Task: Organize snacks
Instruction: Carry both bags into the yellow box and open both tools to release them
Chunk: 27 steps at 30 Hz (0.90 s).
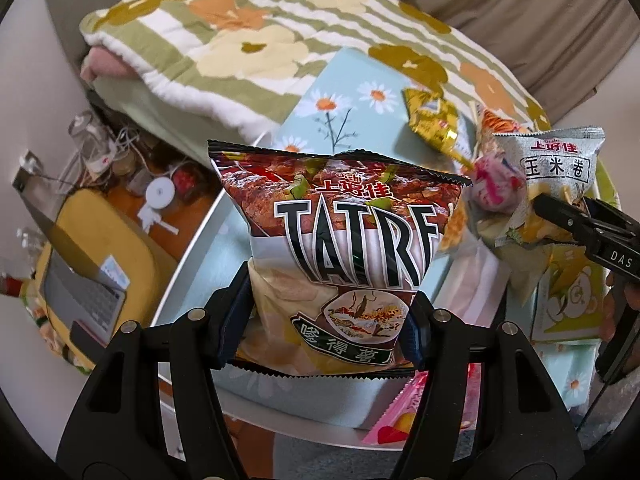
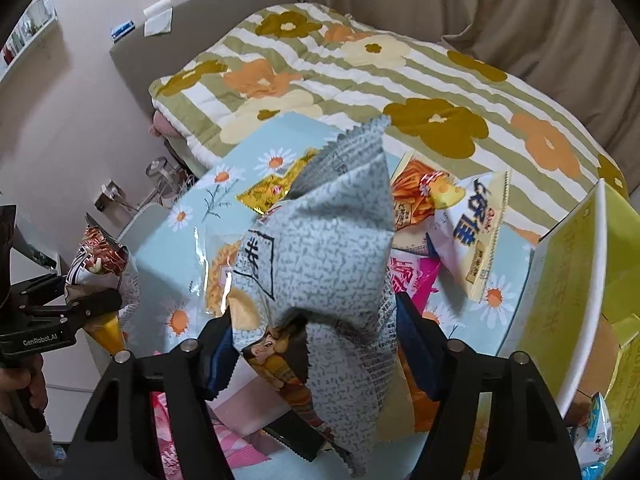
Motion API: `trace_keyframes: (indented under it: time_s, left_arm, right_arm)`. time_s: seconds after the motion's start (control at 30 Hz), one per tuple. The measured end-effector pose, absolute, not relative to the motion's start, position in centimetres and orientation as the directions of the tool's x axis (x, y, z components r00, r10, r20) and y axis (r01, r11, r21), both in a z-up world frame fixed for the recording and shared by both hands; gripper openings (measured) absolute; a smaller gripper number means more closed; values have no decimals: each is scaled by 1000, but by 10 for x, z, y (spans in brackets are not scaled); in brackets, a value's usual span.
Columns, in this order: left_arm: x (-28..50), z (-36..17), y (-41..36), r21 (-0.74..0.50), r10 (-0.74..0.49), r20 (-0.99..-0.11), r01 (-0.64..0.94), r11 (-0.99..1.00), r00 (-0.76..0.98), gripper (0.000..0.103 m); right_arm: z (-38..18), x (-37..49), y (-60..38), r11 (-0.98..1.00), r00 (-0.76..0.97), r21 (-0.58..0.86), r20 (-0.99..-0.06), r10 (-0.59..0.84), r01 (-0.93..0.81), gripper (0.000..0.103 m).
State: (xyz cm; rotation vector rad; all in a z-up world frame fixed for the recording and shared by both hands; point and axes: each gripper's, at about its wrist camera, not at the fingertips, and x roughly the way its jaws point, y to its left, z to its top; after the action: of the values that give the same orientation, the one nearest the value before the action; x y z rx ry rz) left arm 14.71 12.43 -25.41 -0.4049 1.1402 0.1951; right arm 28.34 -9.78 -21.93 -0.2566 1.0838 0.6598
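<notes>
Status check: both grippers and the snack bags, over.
Left gripper shut on brown chip bag, held up. Right gripper pinching grey corn-roll bag. More snacks piled on daisy cloth beneath.

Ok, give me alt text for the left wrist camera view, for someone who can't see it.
The left gripper holds a dark chip bag upright by its lower sides above a daisy-print tablecloth. At right, the right gripper grips a grey snack bag; a floral quilt lies behind.
</notes>
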Motion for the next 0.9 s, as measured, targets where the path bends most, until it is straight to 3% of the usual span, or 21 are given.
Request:
trace_keyframes:
  time_s: [0.23, 0.47, 0.9]
  left_arm:
    - [161, -217, 120, -193, -38, -888, -297, 935, 458, 60]
    - [196, -173, 97, -213, -104, -842, -149, 966, 530, 60]
    - [280, -89, -31, -222, -266, -744, 148, 964, 613, 60]
  right_arm:
    - [-185, 279, -112, 804, 340, 164, -844, 414, -571, 66]
    - [-137, 278, -143, 841, 405, 231, -794, 454, -489, 66]
    - [-74, 284, -268, 917, 560, 248, -732, 388, -312, 66]
